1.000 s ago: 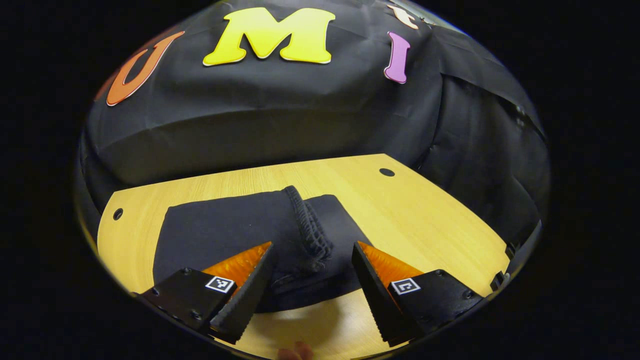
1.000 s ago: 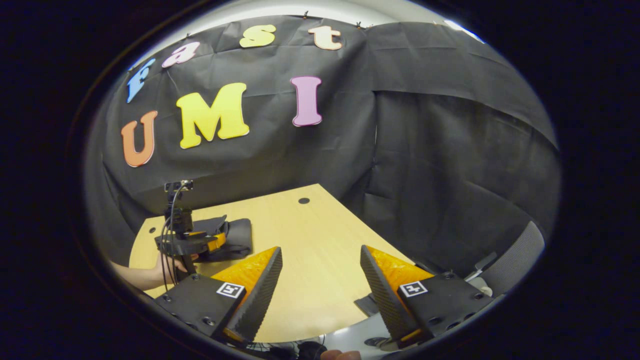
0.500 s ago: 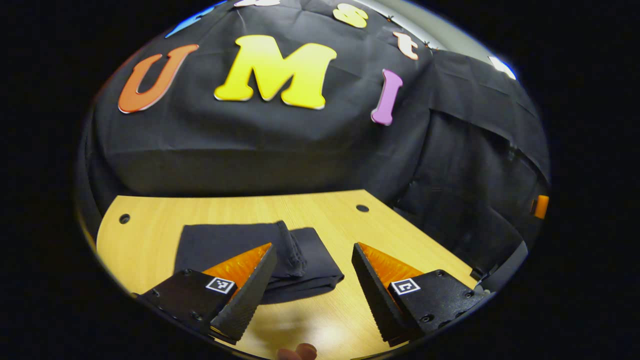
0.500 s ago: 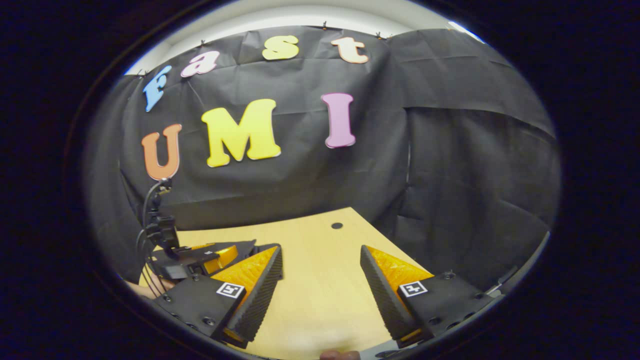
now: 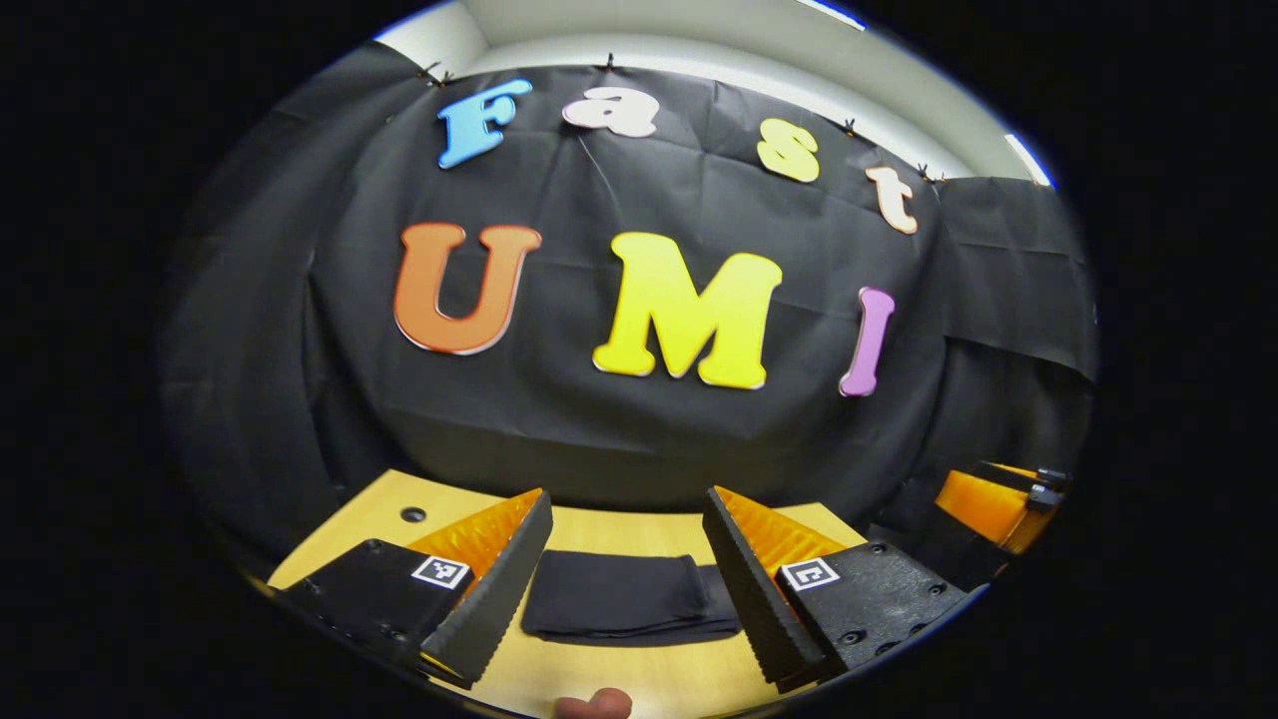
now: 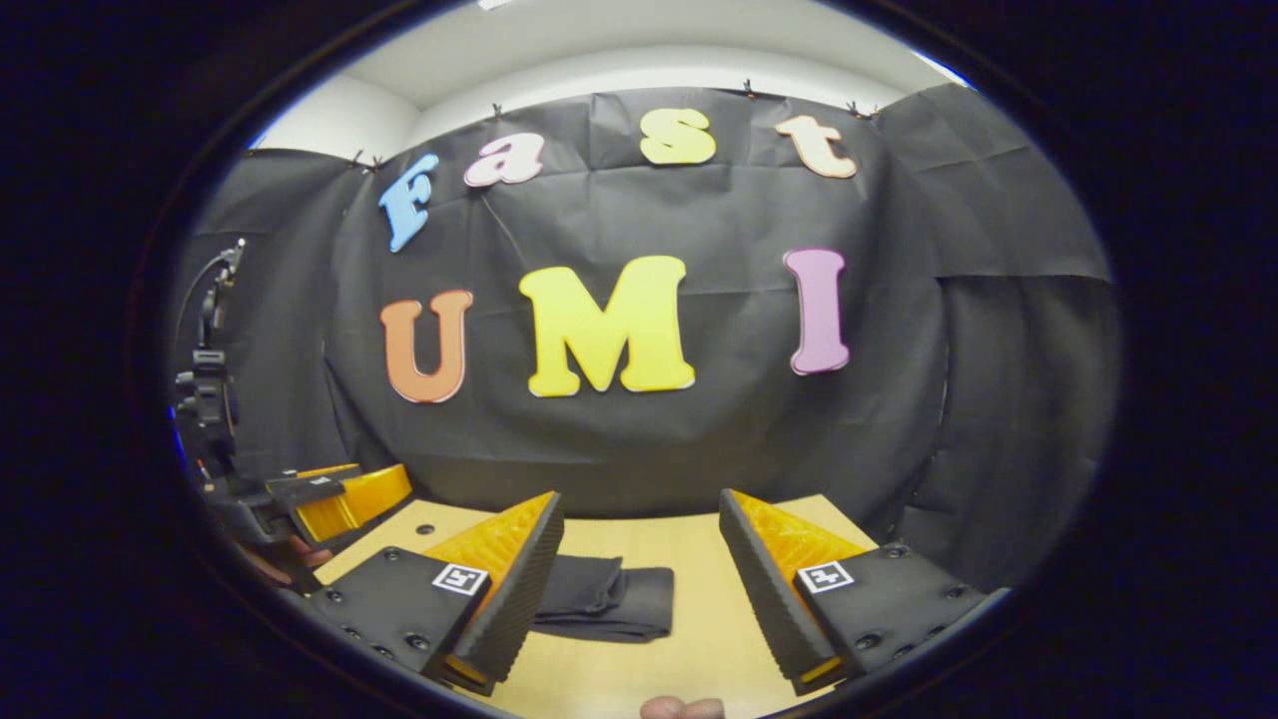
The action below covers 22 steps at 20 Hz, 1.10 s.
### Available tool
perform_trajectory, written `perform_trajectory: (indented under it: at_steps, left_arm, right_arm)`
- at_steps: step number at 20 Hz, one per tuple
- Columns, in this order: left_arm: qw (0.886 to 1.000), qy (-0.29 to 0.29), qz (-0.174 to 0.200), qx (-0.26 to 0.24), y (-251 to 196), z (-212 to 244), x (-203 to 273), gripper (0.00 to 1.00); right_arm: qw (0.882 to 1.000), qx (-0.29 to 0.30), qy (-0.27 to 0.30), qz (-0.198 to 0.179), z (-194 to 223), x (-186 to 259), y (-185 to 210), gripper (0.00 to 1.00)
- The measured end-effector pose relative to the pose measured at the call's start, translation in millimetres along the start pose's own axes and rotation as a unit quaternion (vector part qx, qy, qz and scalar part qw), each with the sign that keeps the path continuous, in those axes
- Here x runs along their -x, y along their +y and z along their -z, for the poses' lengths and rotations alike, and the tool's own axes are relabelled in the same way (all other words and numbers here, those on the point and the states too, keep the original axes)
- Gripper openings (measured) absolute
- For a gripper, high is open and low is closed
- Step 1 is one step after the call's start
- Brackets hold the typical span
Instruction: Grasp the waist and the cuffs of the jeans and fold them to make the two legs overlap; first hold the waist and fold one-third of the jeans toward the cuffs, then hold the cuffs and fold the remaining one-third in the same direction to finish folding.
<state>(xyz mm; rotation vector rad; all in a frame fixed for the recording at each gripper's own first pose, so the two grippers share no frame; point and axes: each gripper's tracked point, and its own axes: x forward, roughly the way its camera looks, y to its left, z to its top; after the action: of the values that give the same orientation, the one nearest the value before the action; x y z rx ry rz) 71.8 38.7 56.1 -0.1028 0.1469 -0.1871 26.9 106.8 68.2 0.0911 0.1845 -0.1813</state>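
Apparently the folding is finished: the jeans [image 5: 619, 597] lie as a compact folded bundle on the table [image 5: 639, 679], low in the frame between the left hand-held gripper [image 5: 624, 579] fingers. Both it and the right hand-held gripper [image 6: 639, 589] are spread, empty, clear of the cloth.

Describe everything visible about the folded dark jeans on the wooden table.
The folded dark jeans look black, of soft matte fabric, stacked in flat layers as a compact rectangle. They lie flat on the light wooden table. In the right gripper view, a rounded fold edge and layered ends show. Neither open gripper touches them.
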Motion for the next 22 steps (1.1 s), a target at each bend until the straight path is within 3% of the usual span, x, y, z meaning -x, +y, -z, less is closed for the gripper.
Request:
perform_trajectory:
  at_steps: [3, 4, 7, 14, 22]
  left_arm:
    - [0.999, -0.027, -0.031, -0.006, 16.6, -23.6, 24.2, 0.98]
    - [0.998, -0.034, -0.042, -0.013, 20.1, -28.3, 29.8, 0.98]
    - [0.997, -0.045, -0.057, -0.028, 18.0, -38.2, 31.8, 0.98]
    - [0.996, -0.054, -0.058, -0.044, 19.8, -45.3, 44.9, 0.98]
    - [0.997, -0.054, -0.053, -0.029, 29.1, -42.2, 53.7, 0.98]
  right_arm:
    - [1.0, 0.012, -0.023, -0.006, -7.7, -5.4, 12.2, 0.99]
    - [1.0, 0.013, -0.025, -0.006, -7.6, -5.6, 16.5, 0.94]
    - [1.0, 0.008, -0.024, -0.009, -7.4, -4.4, 25.2, 0.94]
    - [0.999, 0.015, -0.031, -0.013, -15.3, -1.9, 37.3, 0.94]
    - [0.999, 0.03, -0.036, -0.009, -21.3, 0.4, 42.8, 0.96]
